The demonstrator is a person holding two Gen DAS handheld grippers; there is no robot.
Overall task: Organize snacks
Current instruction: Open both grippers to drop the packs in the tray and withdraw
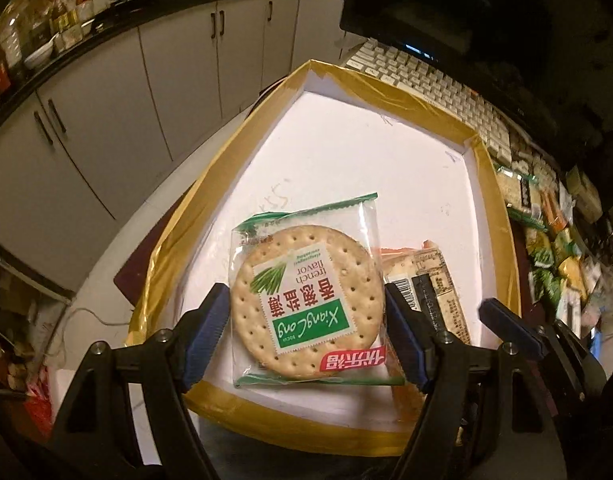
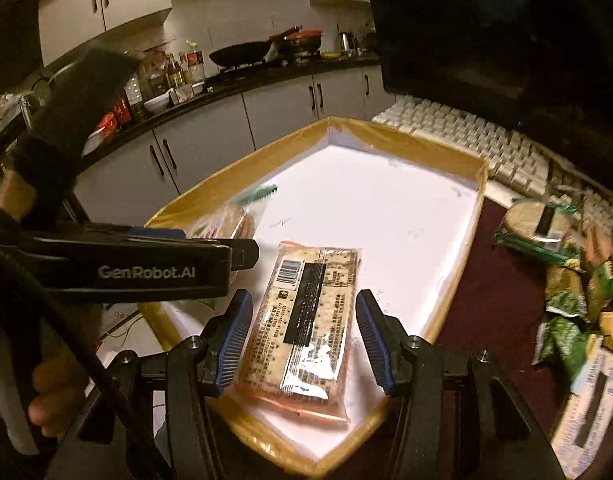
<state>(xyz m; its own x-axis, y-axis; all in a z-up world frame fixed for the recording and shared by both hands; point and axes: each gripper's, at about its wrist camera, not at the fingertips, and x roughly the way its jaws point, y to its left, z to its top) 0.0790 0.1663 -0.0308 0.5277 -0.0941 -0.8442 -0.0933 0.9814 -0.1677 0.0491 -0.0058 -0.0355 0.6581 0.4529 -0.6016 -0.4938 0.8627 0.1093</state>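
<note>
Behind the desk (image 2: 502, 236) we see a beige keyboard (image 2: 466, 136) lying under a dark monitor (image 2: 486, 32). Farther back, grey cabinet doors (image 2: 210, 136) run beneath a black kitchen counter (image 2: 242, 80). On that counter we make out a black wok (image 2: 238, 54), several bottles (image 2: 178, 70), a white bowl (image 2: 156, 104) and a kettle (image 2: 346, 42).

The shallow cardboard tray (image 1: 502, 216) had a white floor and a rim of glossy tan tape. The clear-wrapped round cracker packet (image 1: 306, 304) bore green edges, a green-and-white label and red characters. The long rectangular cracker packet (image 2: 306, 328) was beige, orange-edged, with a black stripe and barcode. Each tool had blue ribbed pads (image 2: 238, 336) on black arms. The tabletop (image 2: 502, 304) was dark maroon.
</note>
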